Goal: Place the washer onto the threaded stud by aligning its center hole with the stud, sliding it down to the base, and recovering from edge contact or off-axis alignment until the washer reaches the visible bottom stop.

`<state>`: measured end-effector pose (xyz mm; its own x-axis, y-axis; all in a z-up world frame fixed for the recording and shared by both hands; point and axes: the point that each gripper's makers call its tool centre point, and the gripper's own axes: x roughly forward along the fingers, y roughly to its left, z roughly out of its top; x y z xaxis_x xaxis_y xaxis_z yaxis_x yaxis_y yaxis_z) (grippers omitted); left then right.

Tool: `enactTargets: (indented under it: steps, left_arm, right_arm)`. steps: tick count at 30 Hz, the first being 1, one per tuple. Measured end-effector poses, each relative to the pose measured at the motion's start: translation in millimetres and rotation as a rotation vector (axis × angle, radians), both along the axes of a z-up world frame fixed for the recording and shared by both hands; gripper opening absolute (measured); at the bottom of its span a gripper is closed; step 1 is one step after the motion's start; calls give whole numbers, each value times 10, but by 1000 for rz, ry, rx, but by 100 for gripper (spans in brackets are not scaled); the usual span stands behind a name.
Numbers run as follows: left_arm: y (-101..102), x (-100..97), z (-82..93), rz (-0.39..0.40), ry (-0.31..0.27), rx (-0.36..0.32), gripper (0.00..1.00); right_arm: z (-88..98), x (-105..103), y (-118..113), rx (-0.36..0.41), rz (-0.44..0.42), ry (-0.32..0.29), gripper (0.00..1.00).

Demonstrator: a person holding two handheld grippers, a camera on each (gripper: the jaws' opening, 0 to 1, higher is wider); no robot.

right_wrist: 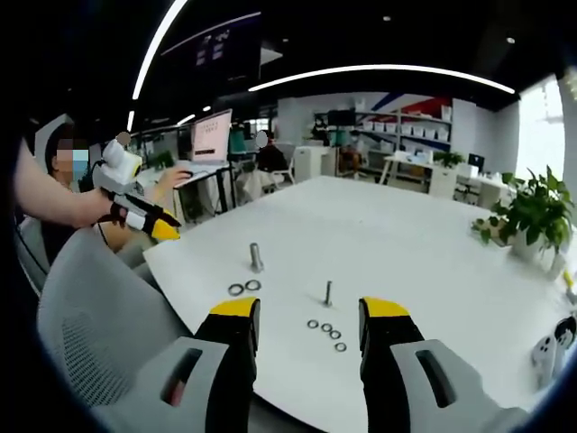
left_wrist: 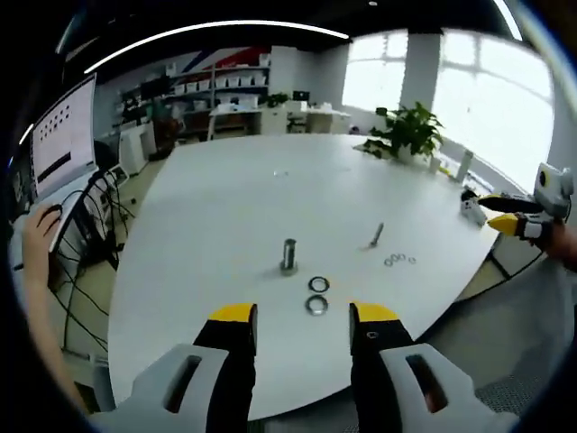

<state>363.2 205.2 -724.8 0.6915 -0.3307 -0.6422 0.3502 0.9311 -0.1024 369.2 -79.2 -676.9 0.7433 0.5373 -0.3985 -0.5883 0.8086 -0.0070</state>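
While both tools hover off the edge of the white table, each view frames the parts from its own side. Seen from the left gripper view, the left tool has its yellow-tipped jaws apart with nothing between them, and just beyond them lie two large washers near the foot of a thick stud that stands upright, its long axis vertical. Farther right in that view a thinner threaded stud stands too, though it looks tilted there, with a cluster of small washers beside it; a potted plant sits at the far edge, and the right tool reaches in from the right. From the right gripper view, the right tool is likewise spread wide and empty, the thin stud reads upright with the small washers lying flat in a row in front of it, and a seated person holds the left tool at the left, its jaws too small to judge.
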Motion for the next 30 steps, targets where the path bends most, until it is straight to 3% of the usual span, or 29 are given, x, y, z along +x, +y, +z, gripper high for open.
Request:
enactTargets:
  steps: [6, 9, 12, 19, 30]
  left_arm:
    - [-51, 68, -40, -9, 26, -4, 40]
    - [-35, 148, -89, 6, 41, 22, 43]
    - [-133, 228, -123, -27, 54, 51, 42]
    - [-385, 320, -375, -138, 127, 117, 41]
    - [-594, 448, -683, -182, 236, 110, 41]
  right_arm:
    - [-7, 6, -23, 7, -9, 8, 46]
    - [3, 13, -37, 17, -17, 7, 46]
    - [5, 17, -39, 18, -17, 5, 46]
    - [5, 23, -58, 24, -26, 7, 46]
    - [7, 27, -54, 34, -26, 11, 46]
